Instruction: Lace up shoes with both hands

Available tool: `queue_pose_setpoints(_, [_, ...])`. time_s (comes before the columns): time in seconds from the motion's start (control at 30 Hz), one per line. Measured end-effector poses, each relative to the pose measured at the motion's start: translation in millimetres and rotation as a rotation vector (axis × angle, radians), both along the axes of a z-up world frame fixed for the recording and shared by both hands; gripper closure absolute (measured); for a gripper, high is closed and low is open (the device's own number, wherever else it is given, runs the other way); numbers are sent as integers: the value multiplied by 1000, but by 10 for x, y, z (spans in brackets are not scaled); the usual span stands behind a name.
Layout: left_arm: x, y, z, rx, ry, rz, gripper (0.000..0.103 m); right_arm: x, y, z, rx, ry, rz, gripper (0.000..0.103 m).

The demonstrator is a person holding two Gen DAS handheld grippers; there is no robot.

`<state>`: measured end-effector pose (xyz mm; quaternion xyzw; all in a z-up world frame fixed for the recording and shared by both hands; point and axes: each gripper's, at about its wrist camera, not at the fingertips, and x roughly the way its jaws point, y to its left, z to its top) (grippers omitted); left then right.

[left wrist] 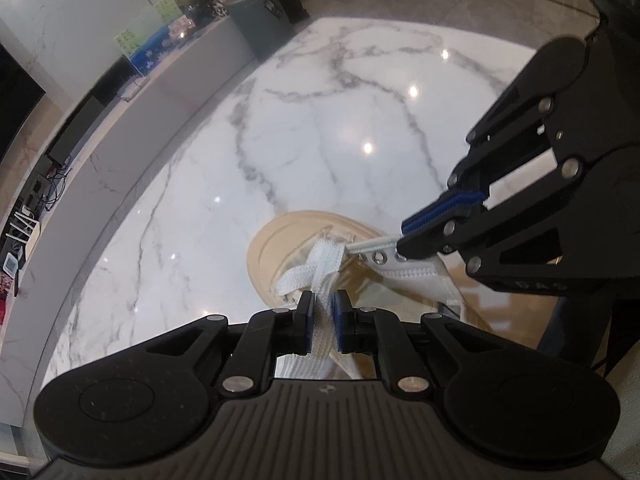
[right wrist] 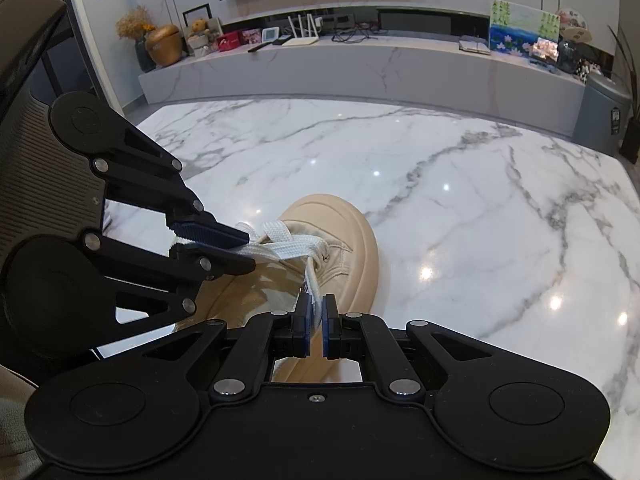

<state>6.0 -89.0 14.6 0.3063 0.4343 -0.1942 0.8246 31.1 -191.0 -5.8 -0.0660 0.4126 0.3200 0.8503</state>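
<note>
- The tan shoe (right wrist: pixel 320 240) sits on the white marble counter (right wrist: pixel 480 184), near the edge closest to the person.
- The left tongs (left wrist: pixel 320 312) are clamped on a flat white lace (left wrist: pixel 324 280), which runs up from the crossing at the toe end.
- The right tongs (right wrist: pixel 317 314) are pressed together on the other lace end (right wrist: pixel 314 276), a thin strand that leads down to an eyelet (left wrist: pixel 379 257).
- To do this step well, I would keep both strands taut and draw them apart evenly, so that the crossing sits flat and neither lace slips from its pads.
- Feeding the tip into the next eyelet likely needs a grip close to the end.
- The shoe's long axis runs away from the person, with its rounded toe pointing toward the middle of the counter and its opening toward the tongs.
</note>
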Motion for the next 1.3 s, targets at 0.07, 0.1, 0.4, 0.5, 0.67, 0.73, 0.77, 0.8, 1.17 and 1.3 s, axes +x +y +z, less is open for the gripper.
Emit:
queue_pose_setpoints(0.07, [3,-2,11,-5,0,-2,94,-2,3,0,-1,0,1,100])
queue_pose_setpoints(0.1, [9,-6,4,-5,5,-4,94,-1,5,0,-2,0,1,100])
queue_pose_setpoints(0.4, [19,-11,-66,16,31,-12,94,11,-3,-4,-4,-2,3,100])
queue_pose_setpoints(0.5, [18,-15,-71,13,33,-17,94,3,-24,-16,-3,-3,2,100])
queue_pose_setpoints(0.67, [17,-17,-71,4,31,-17,94,8,-64,-16,-4,-1,2,100])
queue_pose_setpoints(0.73, [15,-10,-63,6,23,-11,94,-3,-63,-14,-5,-1,3,100])
queue_pose_setpoints(0.77, [17,-6,-59,7,22,-9,94,-5,-59,-13,-5,0,4,100])
queue_pose_setpoints(0.8, [22,-11,-61,7,23,-9,94,-2,-55,-13,-5,0,5,100])
queue_pose_setpoints(1.17, [10,-14,-66,25,31,-33,94,-9,-28,-2,-11,2,8,100])
queue_pose_setpoints(1.3, [25,-33,-76,26,34,-37,94,-5,-17,-3,-13,1,11,100])
